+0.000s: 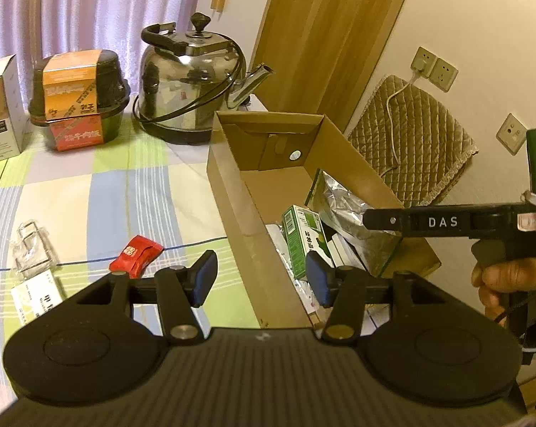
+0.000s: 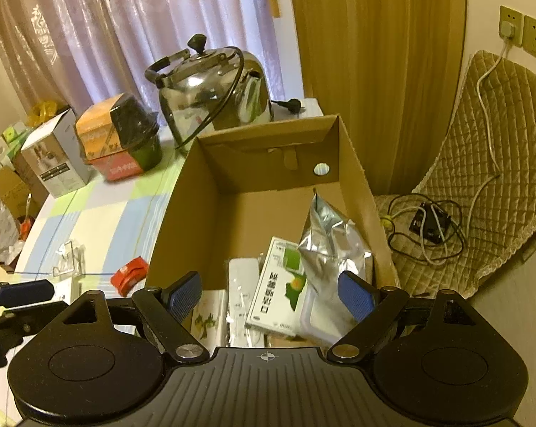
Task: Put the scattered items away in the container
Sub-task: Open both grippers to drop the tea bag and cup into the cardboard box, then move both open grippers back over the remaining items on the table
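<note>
An open cardboard box (image 1: 232, 192) stands on the checked tablecloth. Inside it lie a silver foil bag (image 2: 332, 245), a green and white packet (image 2: 278, 284) and a white remote-like item (image 2: 243, 284). On the cloth to the left of the box are a red sachet (image 1: 136, 256), a clear plastic holder (image 1: 32, 249) and a white card (image 1: 36, 295). My left gripper (image 1: 261, 279) is open and empty, straddling the box's near left wall, with the sachet just beyond its left finger. My right gripper (image 2: 271, 295) hangs open and empty over the box's contents.
A steel kettle (image 1: 189, 82), a wrapped instant-meal bowl (image 1: 79, 99) and a white carton (image 1: 0, 106) stand at the back of the table. Right of the box is a quilted chair (image 2: 481, 185) with a tangled cable. A hand (image 1: 506, 277) holds the right gripper.
</note>
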A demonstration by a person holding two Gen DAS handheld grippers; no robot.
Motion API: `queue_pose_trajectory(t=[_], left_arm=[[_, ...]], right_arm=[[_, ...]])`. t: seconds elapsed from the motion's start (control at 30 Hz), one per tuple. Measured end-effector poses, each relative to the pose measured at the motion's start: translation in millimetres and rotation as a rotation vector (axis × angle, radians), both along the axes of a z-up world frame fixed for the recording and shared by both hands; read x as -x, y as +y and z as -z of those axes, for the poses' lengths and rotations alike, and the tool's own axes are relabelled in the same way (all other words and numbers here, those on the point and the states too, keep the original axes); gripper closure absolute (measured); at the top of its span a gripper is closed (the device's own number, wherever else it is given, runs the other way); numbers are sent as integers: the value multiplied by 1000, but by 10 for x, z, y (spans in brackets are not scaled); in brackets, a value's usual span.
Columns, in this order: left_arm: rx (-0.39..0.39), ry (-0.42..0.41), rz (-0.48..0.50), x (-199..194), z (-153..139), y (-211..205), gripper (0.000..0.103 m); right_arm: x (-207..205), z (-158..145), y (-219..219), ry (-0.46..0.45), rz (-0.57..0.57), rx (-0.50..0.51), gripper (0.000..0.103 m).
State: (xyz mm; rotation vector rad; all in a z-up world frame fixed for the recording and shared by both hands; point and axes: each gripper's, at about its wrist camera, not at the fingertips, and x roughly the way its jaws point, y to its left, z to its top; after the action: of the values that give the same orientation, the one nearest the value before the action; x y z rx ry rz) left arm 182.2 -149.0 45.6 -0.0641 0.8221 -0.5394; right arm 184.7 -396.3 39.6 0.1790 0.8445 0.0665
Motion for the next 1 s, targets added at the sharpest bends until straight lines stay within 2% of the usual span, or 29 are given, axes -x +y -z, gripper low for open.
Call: queue_pose_trajectory(t=[0.27, 0.47, 0.7, 0.77, 1.0], left_arm=[[-14, -15, -63, 203, -30, 352, 42], [-62, 3, -151, 421, -10, 798, 24], [-145, 1, -296, 737, -34, 1407, 5], [-167, -4, -332, 813, -43, 1559, 1], [-191, 23, -397, 951, -3, 1915, 1]], right_arm=[[174, -59, 193, 5, -38, 2, 14], [345, -147, 447, -9, -79, -8, 14], [530, -242, 920, -38, -171, -38, 14], [571, -257, 1080, -44, -205, -40, 14], [711, -238, 1629, -50, -332, -27, 14]])
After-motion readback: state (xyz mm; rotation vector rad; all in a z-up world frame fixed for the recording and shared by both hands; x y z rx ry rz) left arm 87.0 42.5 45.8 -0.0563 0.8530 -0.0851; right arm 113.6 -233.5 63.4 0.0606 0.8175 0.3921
